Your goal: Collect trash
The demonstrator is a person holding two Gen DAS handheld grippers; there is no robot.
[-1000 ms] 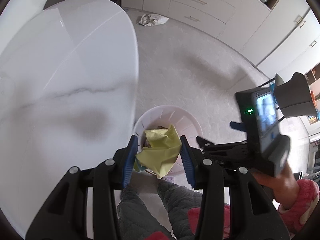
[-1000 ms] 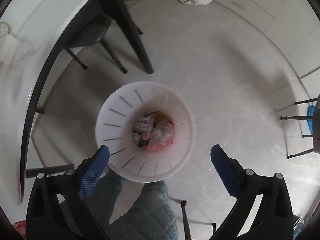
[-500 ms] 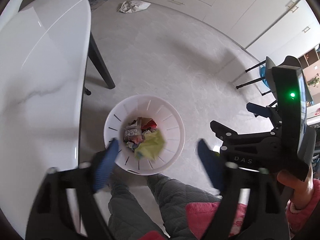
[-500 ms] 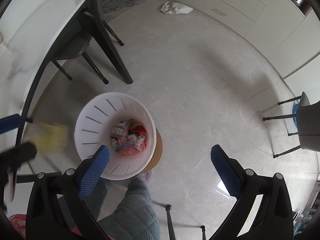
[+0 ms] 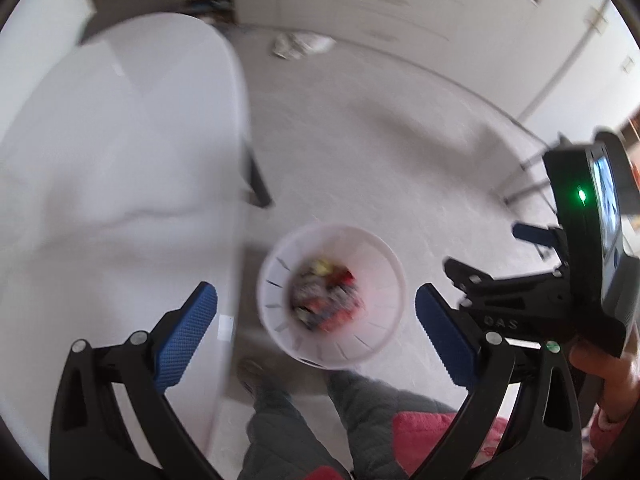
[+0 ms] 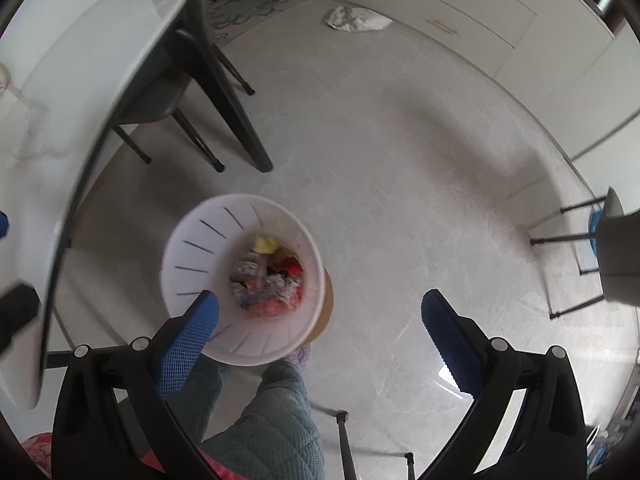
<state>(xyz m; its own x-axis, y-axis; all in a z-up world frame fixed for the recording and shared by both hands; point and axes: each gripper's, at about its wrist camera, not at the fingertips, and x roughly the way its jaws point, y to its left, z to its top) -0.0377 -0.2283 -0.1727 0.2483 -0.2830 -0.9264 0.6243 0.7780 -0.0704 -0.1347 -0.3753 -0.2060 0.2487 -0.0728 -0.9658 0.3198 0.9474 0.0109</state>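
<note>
A white slotted trash bin (image 5: 384,264) stands on the floor, also in the right wrist view (image 6: 192,240). It holds mixed wrappers and a yellow crumpled piece (image 6: 265,244), seen blurred in the left wrist view (image 5: 320,267). My left gripper (image 5: 316,324) is open and empty above the bin. My right gripper (image 6: 320,328) is open and empty, above the bin's right side. A crumpled white piece of trash (image 6: 356,19) lies on the floor by the far cabinets, also in the left wrist view (image 5: 300,43).
A white marble table (image 5: 112,168) is at the left, with its dark leg (image 6: 236,120) and a grey chair (image 6: 160,92) under it. Cabinets (image 6: 460,12) line the far wall. A chair with black legs (image 6: 576,240) stands at the right. My legs are below the bin.
My left gripper opened and let go of the yellow piece, which dropped into the bin. Both grippers have risen and tilted, so the bin looks smaller.
</note>
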